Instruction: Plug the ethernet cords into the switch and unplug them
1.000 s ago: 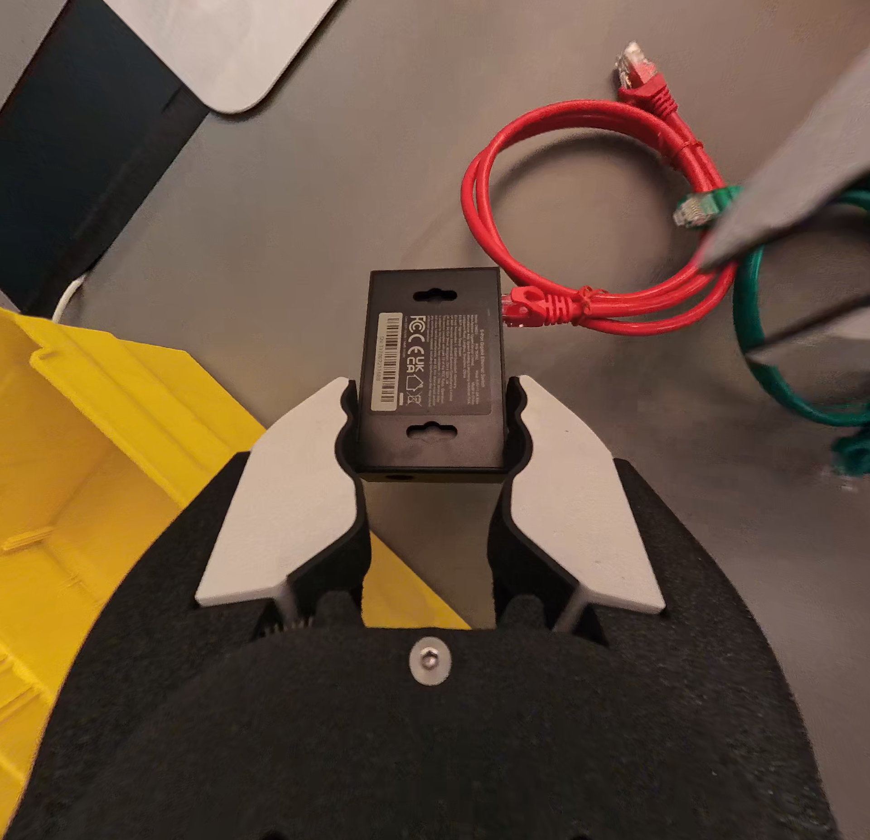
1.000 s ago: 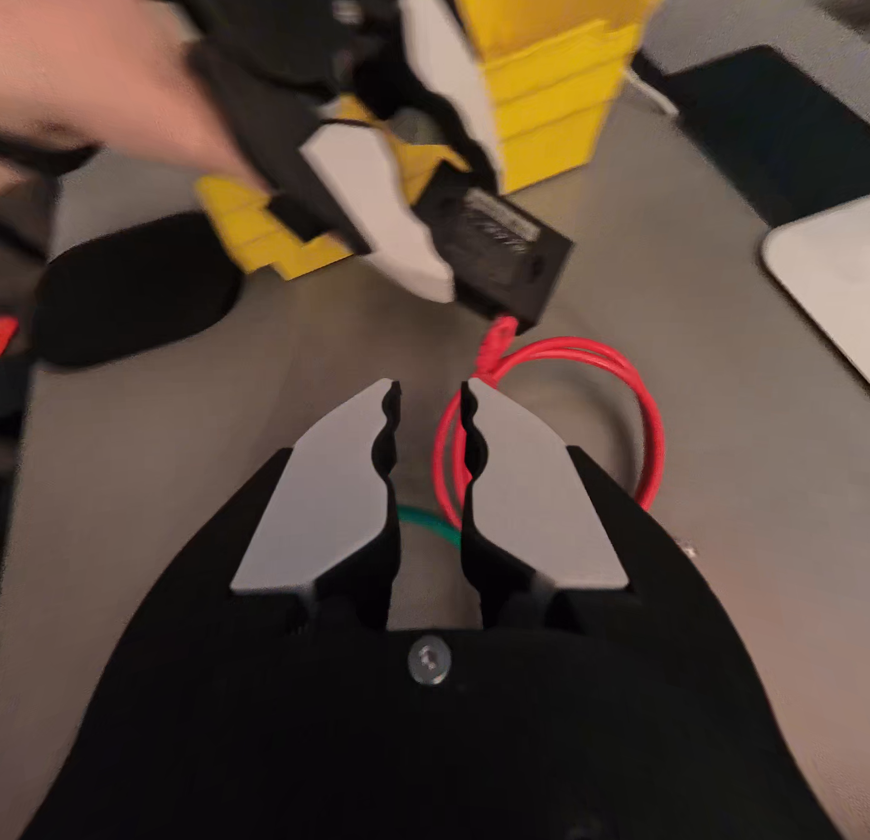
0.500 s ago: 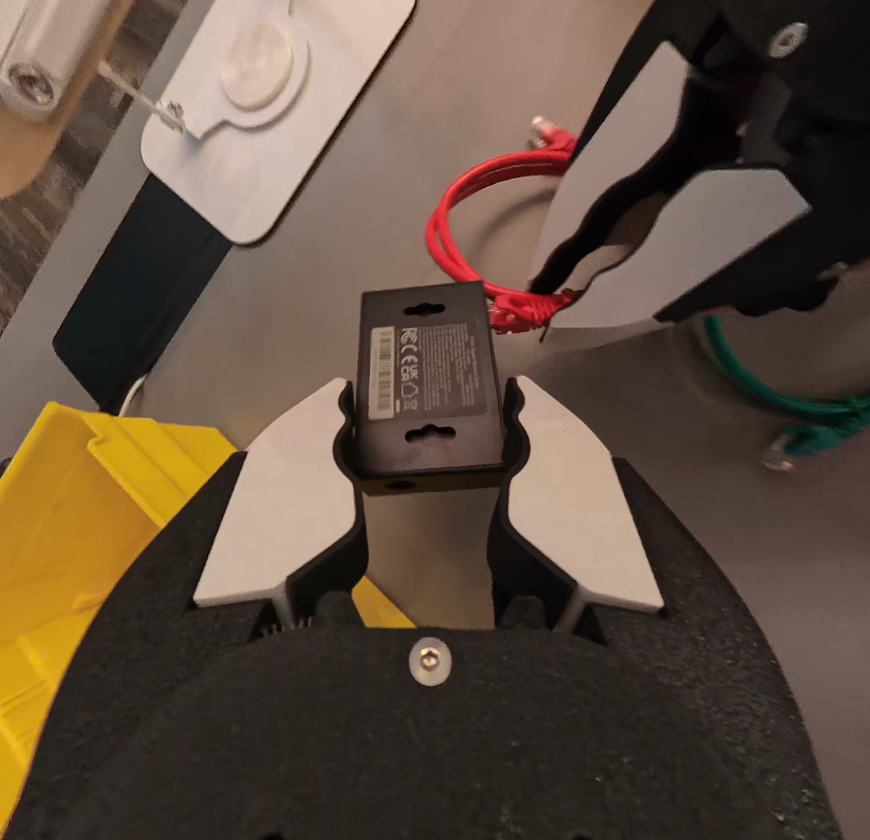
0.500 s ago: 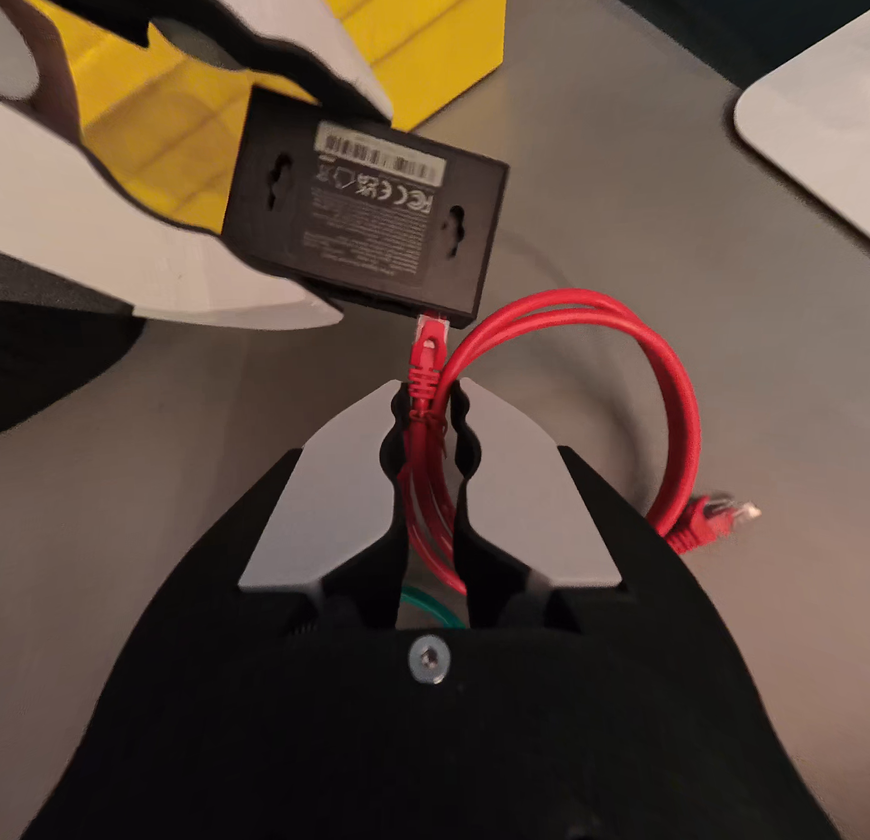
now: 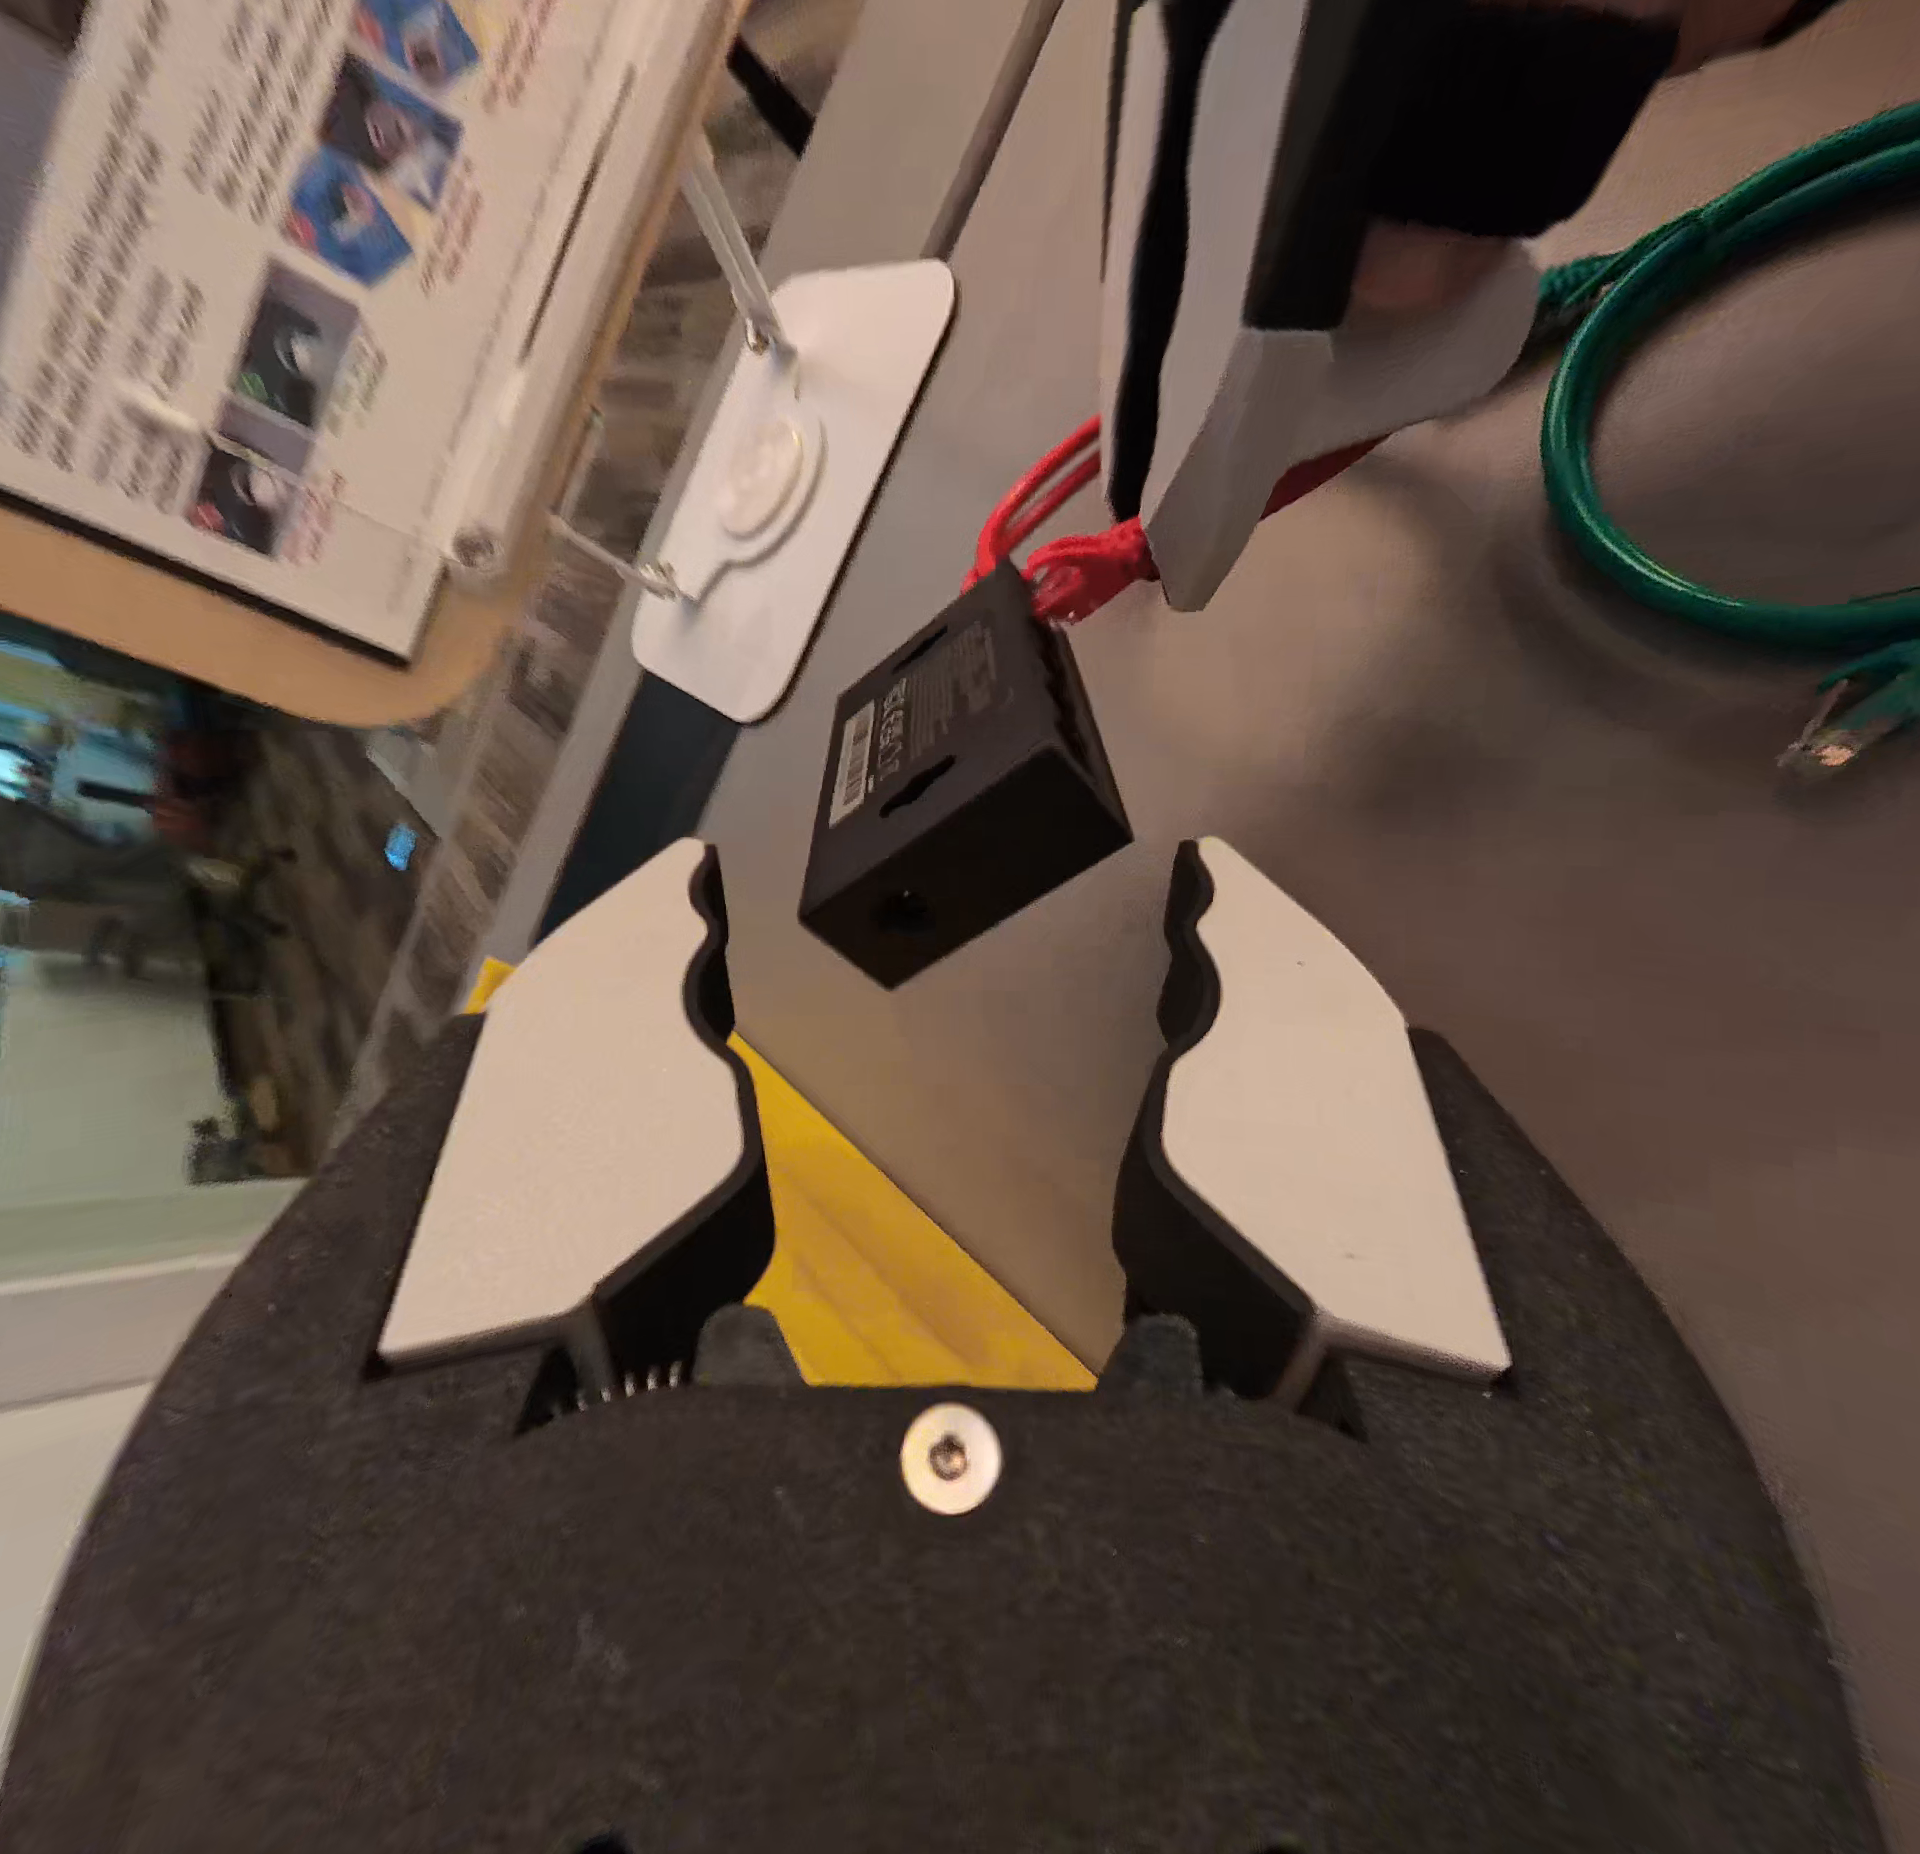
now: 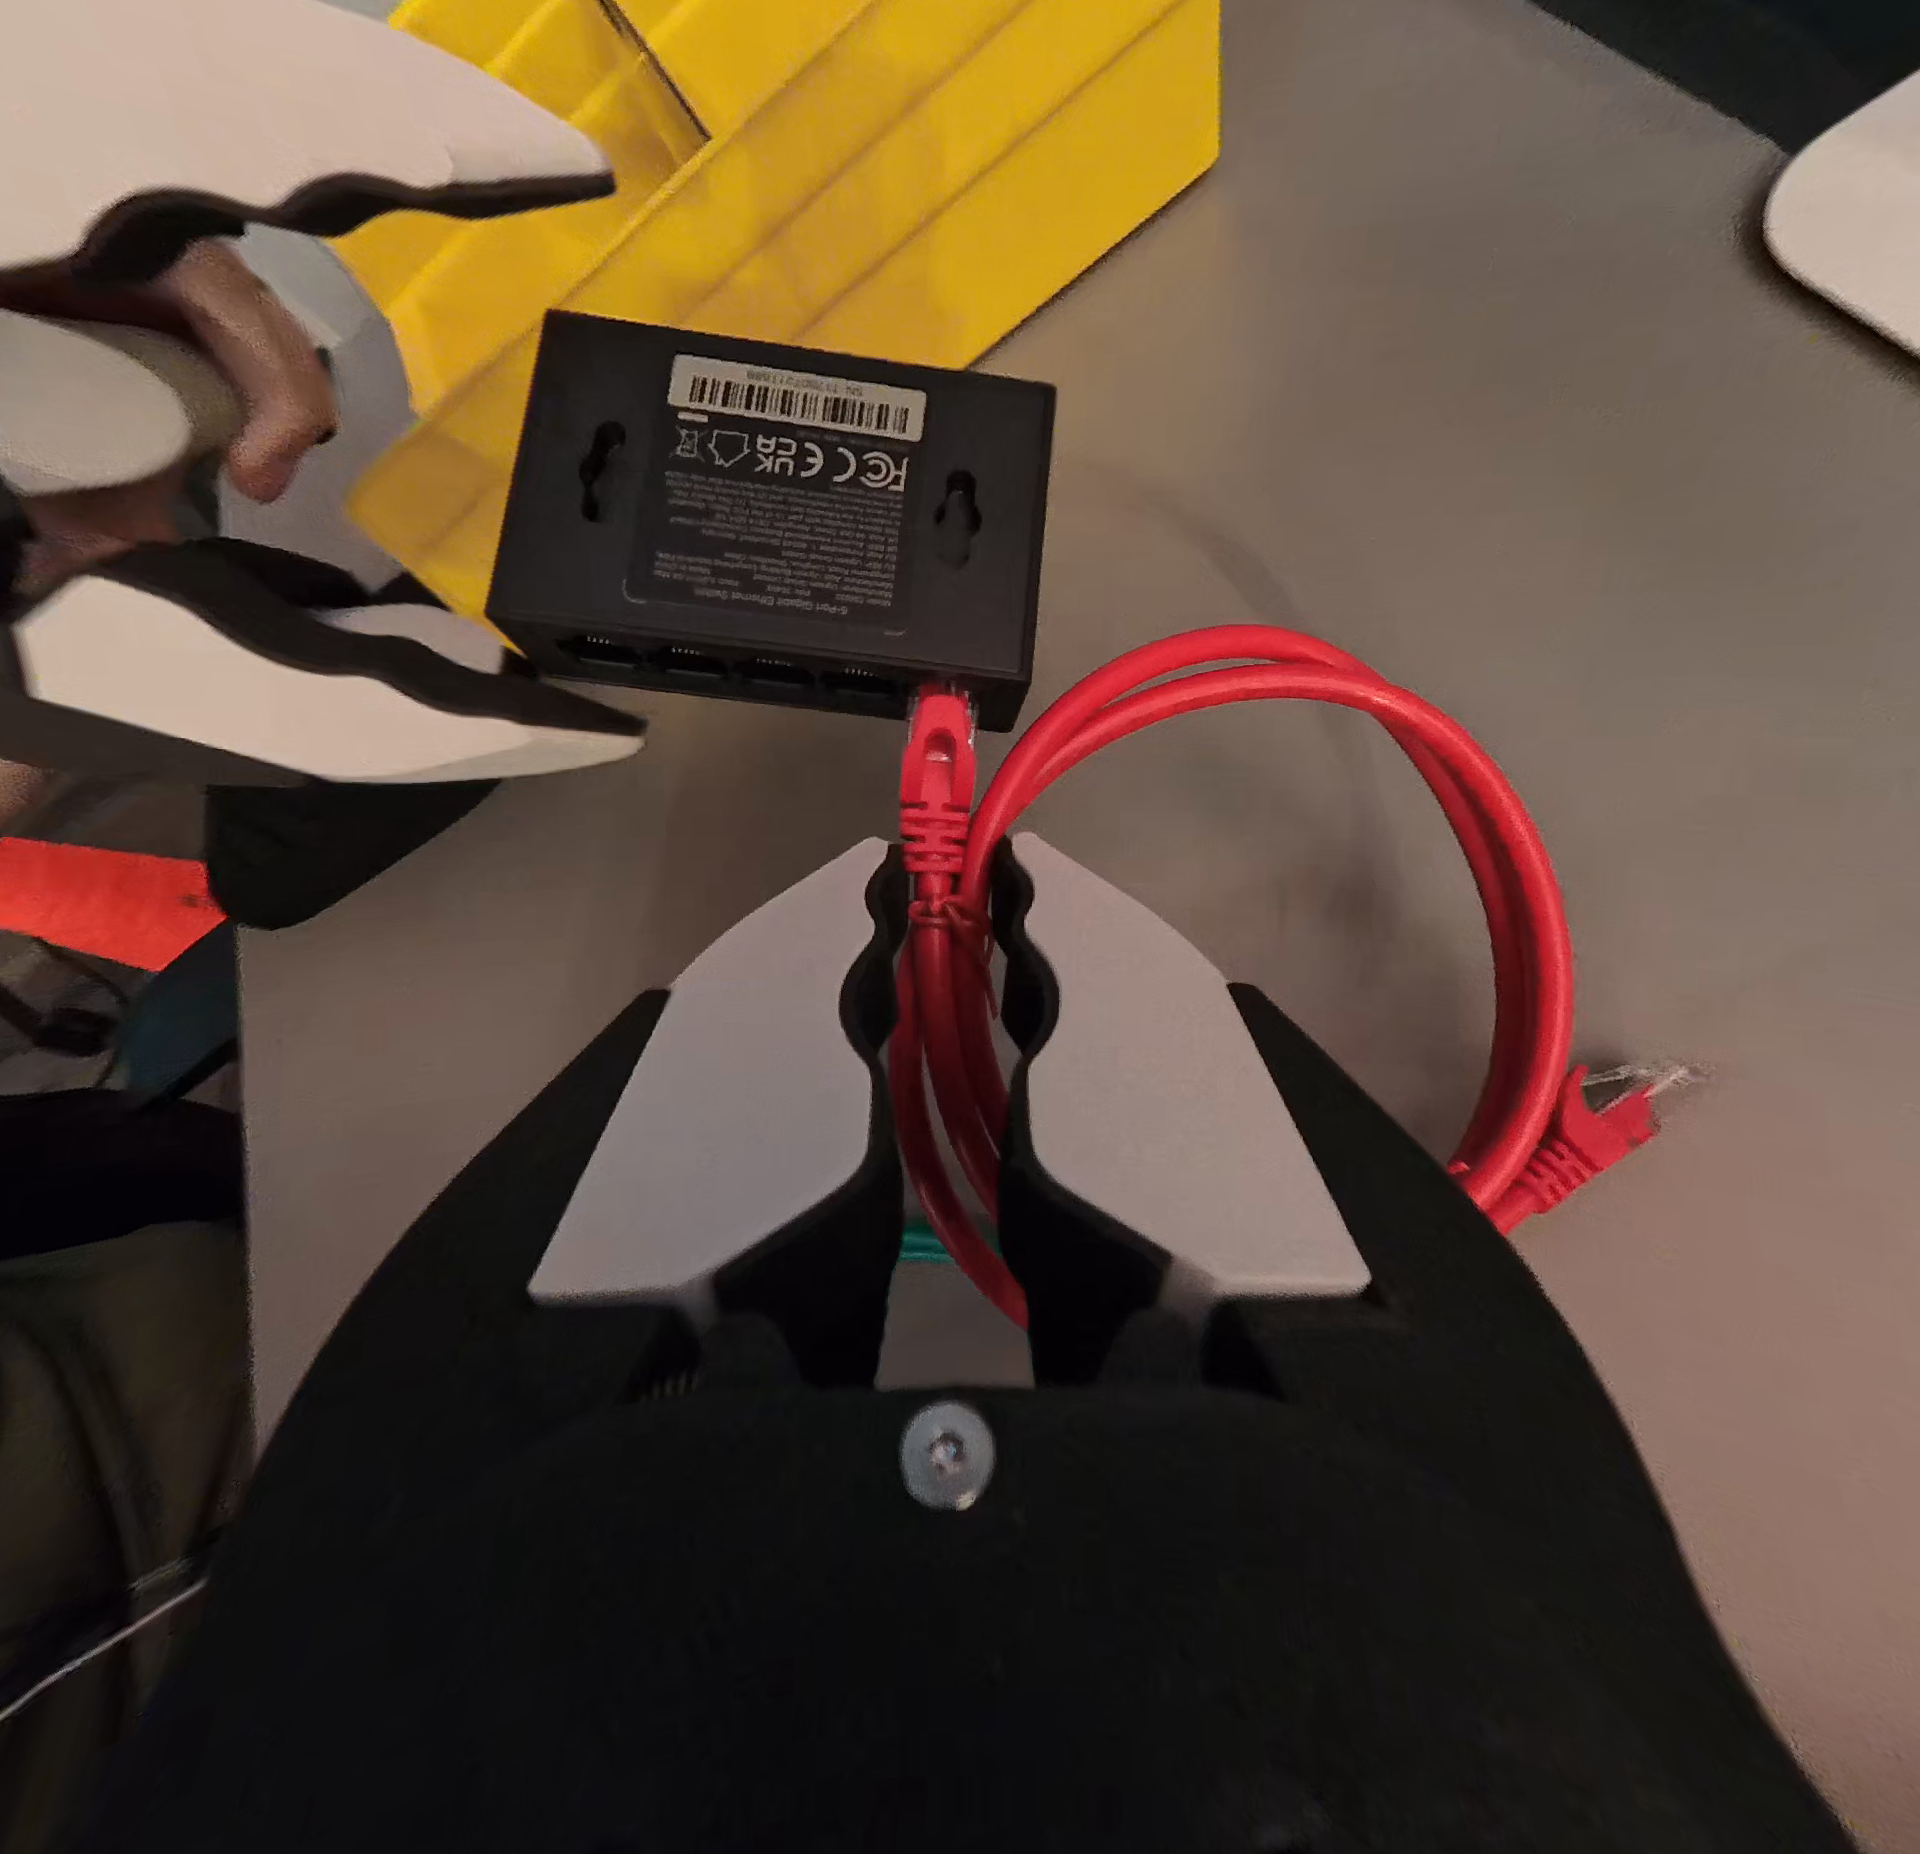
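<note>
Black switch hanging label side up off the grey surface, carried only by the red cord plugged into the end port at the right of its port row, as seen from the right wrist. Right claw clenched on the red cord just behind its connector boot, the bundled strands pinched between the serrated pads, the boot sticking out past the tips and seated in the switch. Rest of the red cord looping out to the right, its free plug lying on the surface beside the claw body. Left claw released, jaws spread wide and holding nothing, the switch hanging tilted just ahead of the tips and between them, clear of both pads. In the right wrist view, left claw at the switch's left end, fingers parted either side of it; contact there not discernible. Switch a small rectangular box, matte black, with two keyhole mounting slots, a white barcode sticker and a printed panel on the upturned face, four empty ports along the front. Green cord coiled on the surface to the right, well apart. Yellow bin behind the switch.
</note>
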Demonstrator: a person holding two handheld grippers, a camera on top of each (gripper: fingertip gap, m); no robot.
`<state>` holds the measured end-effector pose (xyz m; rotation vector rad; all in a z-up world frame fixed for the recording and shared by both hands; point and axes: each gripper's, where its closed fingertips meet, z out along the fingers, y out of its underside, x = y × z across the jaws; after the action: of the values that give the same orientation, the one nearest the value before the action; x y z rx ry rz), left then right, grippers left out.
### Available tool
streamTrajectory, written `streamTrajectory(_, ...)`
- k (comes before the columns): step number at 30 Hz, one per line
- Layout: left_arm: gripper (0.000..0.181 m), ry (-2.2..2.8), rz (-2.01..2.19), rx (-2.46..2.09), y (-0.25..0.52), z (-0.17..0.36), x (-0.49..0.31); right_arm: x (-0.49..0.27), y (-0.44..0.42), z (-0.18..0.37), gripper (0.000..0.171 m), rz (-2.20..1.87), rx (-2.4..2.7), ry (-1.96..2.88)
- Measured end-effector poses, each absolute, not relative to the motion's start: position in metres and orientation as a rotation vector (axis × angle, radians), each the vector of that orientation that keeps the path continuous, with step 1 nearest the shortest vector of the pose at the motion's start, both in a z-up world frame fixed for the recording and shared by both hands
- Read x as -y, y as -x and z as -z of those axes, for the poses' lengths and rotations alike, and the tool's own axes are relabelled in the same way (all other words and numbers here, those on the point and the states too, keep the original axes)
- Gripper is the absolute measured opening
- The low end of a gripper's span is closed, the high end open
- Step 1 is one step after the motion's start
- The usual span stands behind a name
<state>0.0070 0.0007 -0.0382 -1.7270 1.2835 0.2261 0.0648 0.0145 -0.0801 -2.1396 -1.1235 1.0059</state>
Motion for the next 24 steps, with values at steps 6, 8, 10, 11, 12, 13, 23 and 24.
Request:
streamTrajectory(6,0.067,1.506,-0.303,-1.448,-0.036,0.045,-0.003,0.001,-0.075,0.073,0.017,-1.040,1.191,2.199)
streamTrajectory(8,0.060,1.472,-0.263,-1.467,-0.044,0.049,-0.004,0.006,-0.080,0.071,0.017,-1.065,1.202,2.228)
streamTrajectory(10,0.054,1.434,-0.253,-1.495,-0.051,0.052,-0.005,0.009,-0.086,0.071,0.017,-1.068,1.215,2.260)
streamTrajectory(11,0.050,1.414,-0.251,-1.506,-0.054,0.053,-0.005,0.009,-0.089,0.071,0.017,-1.054,1.217,2.274)
streamTrajectory(12,0.047,1.402,-0.255,-1.520,-0.057,0.055,-0.005,0.008,-0.092,0.071,0.017,-1.038,1.218,2.284)
streamTrajectory(13,0.045,1.395,-0.281,-1.524,-0.059,0.056,-0.008,0.008,-0.094,0.071,0.017,-1.024,1.223,2.292)
streamTrajectory(23,0.033,1.261,-0.361,-1.550,-0.082,0.060,-0.015,0.008,-0.118,0.070,0.017,-0.901,1.268,2.350)
streamTrajectory(24,0.032,1.251,-0.376,-1.553,-0.083,0.061,-0.015,0.008,-0.120,0.069,0.017,-0.888,1.273,2.352)
